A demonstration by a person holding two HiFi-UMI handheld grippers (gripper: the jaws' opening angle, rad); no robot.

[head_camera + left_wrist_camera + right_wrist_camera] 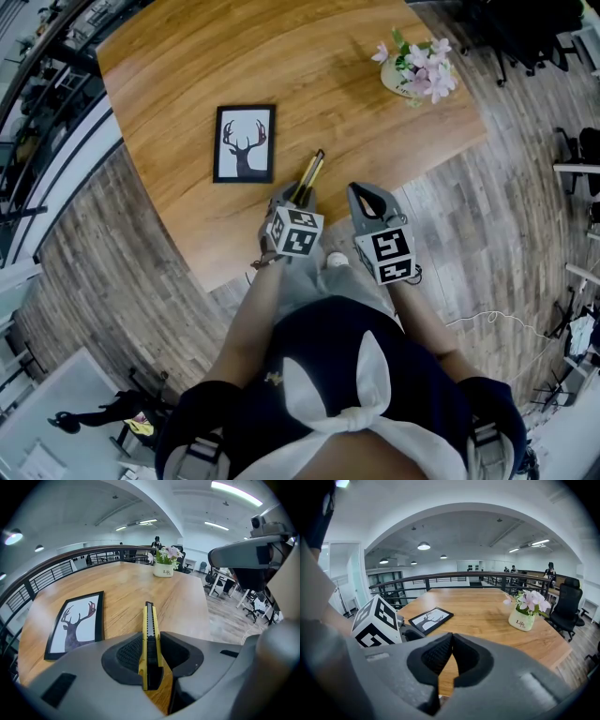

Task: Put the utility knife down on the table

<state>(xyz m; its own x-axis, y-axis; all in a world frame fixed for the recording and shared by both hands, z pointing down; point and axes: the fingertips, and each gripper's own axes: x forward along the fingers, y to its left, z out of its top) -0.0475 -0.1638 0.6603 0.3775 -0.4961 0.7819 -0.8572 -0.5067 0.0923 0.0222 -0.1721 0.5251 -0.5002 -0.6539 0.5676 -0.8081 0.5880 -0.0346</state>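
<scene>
While our left gripper grasps the yellow utility knife just right of the deer picture, over the wooden surface, we judge the set-down step is in hand. The next move calls for touching down, then releasing. Our right gripper, further right, is clenched and empty.

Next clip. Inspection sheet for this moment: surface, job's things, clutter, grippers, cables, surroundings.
Surface: wooden table, mostly bare.
Job's things: yellow utility knife standing on edge between the jaws, tip pointing out over the table; cannot tell if it touches the wood.
Clutter: framed deer picture lying flat, left of the knife; potted flowers near the far right edge.
Grippers: left gripper shut on the knife; right gripper shut, empty, held beside it.
Cables: white cable on the floor at right.
Surroundings: plank floor, railing, office chair.
</scene>
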